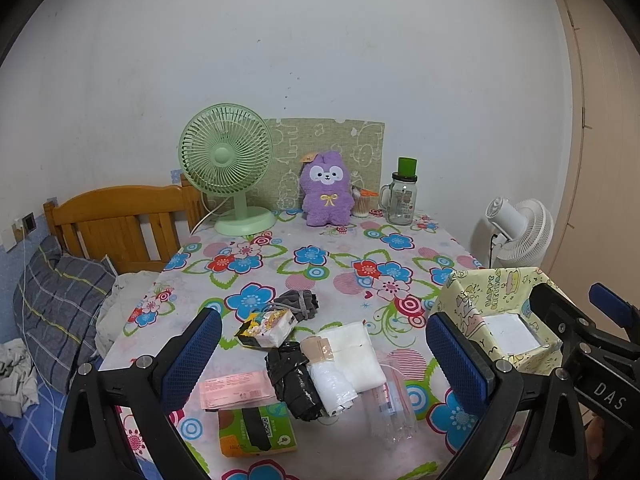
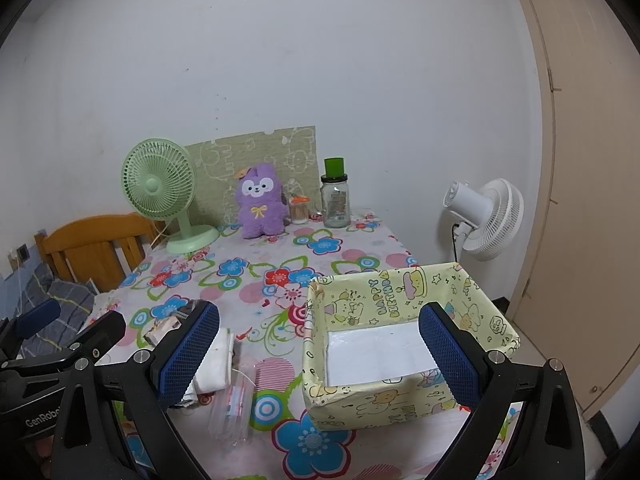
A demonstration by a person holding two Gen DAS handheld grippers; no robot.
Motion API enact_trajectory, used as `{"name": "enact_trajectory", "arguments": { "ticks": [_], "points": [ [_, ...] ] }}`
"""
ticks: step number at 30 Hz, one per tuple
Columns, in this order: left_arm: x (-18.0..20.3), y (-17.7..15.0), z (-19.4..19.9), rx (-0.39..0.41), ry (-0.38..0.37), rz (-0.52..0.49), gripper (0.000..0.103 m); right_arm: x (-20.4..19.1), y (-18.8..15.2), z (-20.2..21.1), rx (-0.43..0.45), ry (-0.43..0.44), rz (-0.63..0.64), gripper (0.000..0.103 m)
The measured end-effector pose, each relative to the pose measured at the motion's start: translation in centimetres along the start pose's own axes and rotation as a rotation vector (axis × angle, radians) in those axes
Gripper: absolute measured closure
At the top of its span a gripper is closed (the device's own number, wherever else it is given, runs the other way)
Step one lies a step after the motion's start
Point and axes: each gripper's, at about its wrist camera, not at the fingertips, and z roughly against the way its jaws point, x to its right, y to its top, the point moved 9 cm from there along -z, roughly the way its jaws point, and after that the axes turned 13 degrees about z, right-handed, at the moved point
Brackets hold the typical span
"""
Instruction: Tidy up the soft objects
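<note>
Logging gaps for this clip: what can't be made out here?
- Green packet, left wrist view: its print is covered by a pink packet and a black strip.
- Pile beside the box, right wrist view: mostly hidden behind the right gripper fingers.
- Glass jar: label too small to read.

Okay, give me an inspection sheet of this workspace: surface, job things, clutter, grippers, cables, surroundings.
Surface: flower-print tablecloth over the table.
Job's things: yellow birthday-print paper box, open, only a white bottom showing; loose pile beside it holds a white folded cloth, black wrapped bundle, grey fabric roll, pink flat packet.
Clutter: green desk fan, purple plush toy, glass jar with green lid.
Grippers: left gripper open, empty; right gripper open, empty.
Cables: white cord from the fan.
Surroundings: wooden bed frame, white floor fan.
</note>
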Motion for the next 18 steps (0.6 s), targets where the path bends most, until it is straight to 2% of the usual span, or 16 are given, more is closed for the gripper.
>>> {"name": "enact_trajectory", "arguments": {
  "ticks": [18],
  "points": [
    [-0.12,0.02,0.07,0.001,0.000,-0.003,0.001,-0.15,0.11,0.12,0.004,0.003,-0.003,0.002]
  ]
}}
